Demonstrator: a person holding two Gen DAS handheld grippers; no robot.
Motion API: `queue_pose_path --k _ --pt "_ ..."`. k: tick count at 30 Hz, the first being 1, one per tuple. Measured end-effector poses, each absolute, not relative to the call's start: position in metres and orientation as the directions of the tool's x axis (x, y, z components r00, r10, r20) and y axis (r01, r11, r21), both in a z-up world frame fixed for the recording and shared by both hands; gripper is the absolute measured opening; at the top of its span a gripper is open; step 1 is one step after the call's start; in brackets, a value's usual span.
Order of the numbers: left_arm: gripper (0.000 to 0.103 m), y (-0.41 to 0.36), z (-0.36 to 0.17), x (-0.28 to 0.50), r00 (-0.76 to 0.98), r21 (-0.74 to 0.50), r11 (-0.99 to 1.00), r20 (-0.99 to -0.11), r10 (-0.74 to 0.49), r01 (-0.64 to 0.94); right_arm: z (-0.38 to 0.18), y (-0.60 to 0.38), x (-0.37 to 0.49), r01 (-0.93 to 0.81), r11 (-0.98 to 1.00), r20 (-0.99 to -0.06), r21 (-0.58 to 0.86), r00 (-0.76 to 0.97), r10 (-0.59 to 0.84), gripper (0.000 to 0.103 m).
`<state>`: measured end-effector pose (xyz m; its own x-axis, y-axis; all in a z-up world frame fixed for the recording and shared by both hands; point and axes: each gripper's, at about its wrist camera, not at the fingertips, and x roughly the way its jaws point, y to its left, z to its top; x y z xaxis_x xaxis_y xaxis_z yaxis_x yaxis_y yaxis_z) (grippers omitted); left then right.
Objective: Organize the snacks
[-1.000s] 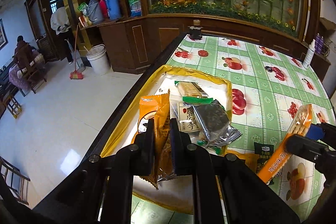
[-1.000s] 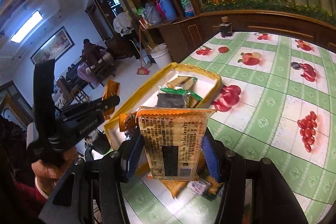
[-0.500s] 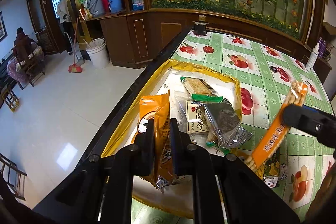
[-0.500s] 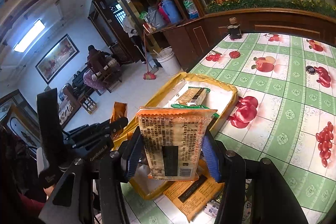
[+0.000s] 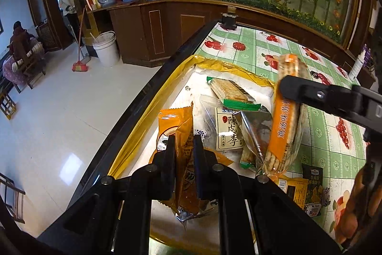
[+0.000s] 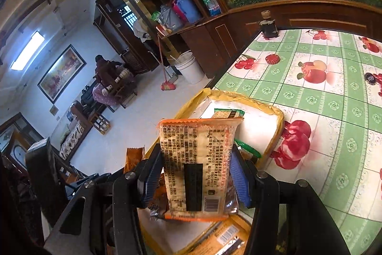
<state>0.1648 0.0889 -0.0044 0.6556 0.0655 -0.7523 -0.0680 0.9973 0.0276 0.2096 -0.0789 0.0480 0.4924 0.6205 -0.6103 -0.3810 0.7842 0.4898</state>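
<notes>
My left gripper (image 5: pixel 182 142) is shut on an orange snack packet (image 5: pixel 185 159), held above the near end of a yellow-rimmed white tray (image 5: pixel 152 109). The tray holds a green-edged cracker pack (image 5: pixel 229 91), a white packet with black characters (image 5: pixel 228 133) and a silver foil packet (image 5: pixel 256 130). My right gripper (image 6: pixel 194 165) is shut on an orange-trimmed cracker pack (image 6: pixel 194 159), upright over the tray's (image 6: pixel 272 133) right side. The left wrist view shows that pack (image 5: pixel 286 116) with a black finger across it.
The table has a green checked cloth with fruit prints (image 6: pixel 322 87). Loose packets (image 5: pixel 311 185) lie on it right of the tray. A dark bottle (image 6: pixel 268 25) stands at the far corner. The table's dark left edge (image 5: pixel 143 99) drops to a tiled floor.
My right gripper has carried the cracker pack leftward, from beside the tray to over its right side. The left gripper has sunk slightly with its orange packet.
</notes>
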Motion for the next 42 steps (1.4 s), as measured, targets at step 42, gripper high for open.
queue_pose_path --k 42 --pt "0.025 0.086 -0.028 0.184 0.597 0.059 0.997 -0.799 0.077 -0.05 0.0 -0.063 0.28 -0.264 0.846 -0.693 0.464 0.486 0.532 0.059"
